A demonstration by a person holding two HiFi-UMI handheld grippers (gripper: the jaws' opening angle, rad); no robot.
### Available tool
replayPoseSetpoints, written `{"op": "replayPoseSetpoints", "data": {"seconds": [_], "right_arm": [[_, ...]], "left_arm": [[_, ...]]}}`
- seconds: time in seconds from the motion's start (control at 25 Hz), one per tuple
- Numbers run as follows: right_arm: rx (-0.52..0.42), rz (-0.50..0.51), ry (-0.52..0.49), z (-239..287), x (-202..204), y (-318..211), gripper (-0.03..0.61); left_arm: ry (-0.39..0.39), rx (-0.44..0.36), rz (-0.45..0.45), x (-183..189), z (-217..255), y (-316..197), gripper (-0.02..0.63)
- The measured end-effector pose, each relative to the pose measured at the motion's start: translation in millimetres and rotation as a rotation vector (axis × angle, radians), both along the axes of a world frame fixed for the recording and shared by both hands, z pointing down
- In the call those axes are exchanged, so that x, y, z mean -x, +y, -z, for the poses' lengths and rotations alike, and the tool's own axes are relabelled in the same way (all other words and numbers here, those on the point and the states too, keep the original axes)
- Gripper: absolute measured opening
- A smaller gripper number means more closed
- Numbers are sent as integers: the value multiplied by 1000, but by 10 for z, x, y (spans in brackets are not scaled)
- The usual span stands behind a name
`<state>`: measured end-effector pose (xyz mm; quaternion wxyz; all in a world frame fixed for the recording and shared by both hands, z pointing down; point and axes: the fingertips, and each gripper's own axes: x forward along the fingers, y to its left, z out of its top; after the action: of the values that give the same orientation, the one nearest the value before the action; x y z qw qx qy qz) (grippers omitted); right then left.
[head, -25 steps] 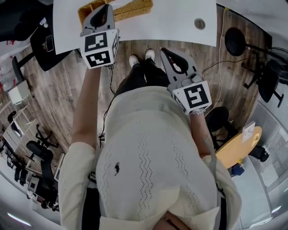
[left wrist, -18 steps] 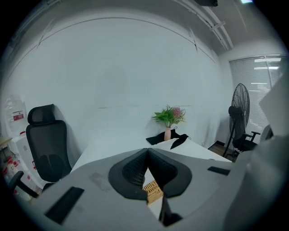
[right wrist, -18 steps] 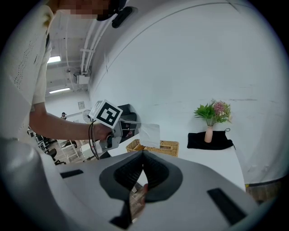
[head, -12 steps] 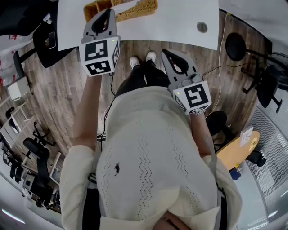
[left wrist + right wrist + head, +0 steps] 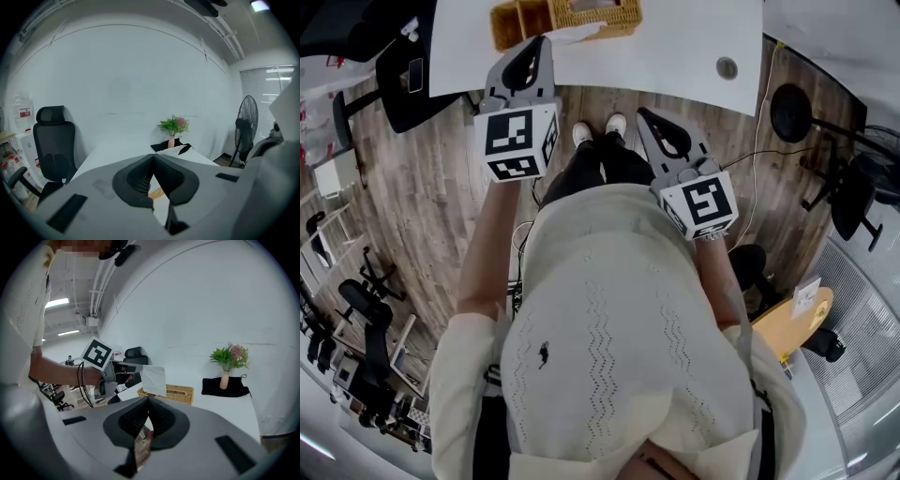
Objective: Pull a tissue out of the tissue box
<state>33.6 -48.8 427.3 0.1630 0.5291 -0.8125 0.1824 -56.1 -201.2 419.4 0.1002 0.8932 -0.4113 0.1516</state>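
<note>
A wicker tissue box (image 5: 595,13) (image 5: 174,393) stands on the white table (image 5: 675,47). My left gripper (image 5: 540,45) (image 5: 153,156) (image 5: 139,367) is shut on a white tissue (image 5: 153,378) (image 5: 574,36), which hangs from its tips just in front of the box, apart from the opening. In the left gripper view the jaws meet at the tip and the tissue barely shows. My right gripper (image 5: 643,111) (image 5: 149,398) is shut with nothing in it. It hovers off the table's near edge, above the wooden floor, pointing toward the box.
A second wicker tray (image 5: 517,21) sits left of the box. On the table are a round cable hole (image 5: 727,67), a vase of flowers (image 5: 228,364) and a black cloth (image 5: 225,387). A black office chair (image 5: 403,84) stands left, a fan (image 5: 792,94) right.
My left gripper has drawn back from the wicker box toward the table's near edge, rising a little, with the tissue in its jaws. The right gripper has stayed put.
</note>
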Motion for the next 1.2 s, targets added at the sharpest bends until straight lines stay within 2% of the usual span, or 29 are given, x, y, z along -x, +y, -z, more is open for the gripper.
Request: {"op": "replayPoseSetpoints", "data": {"seconds": [0.68,1.2], "right_arm": [[-11,43,3,42,107,69,2],[-35,65,-1,131,104,-26,2]], "left_arm": [[47,2,71,467,2,478,12],[59,-12,73,476,14,716,12]]}}
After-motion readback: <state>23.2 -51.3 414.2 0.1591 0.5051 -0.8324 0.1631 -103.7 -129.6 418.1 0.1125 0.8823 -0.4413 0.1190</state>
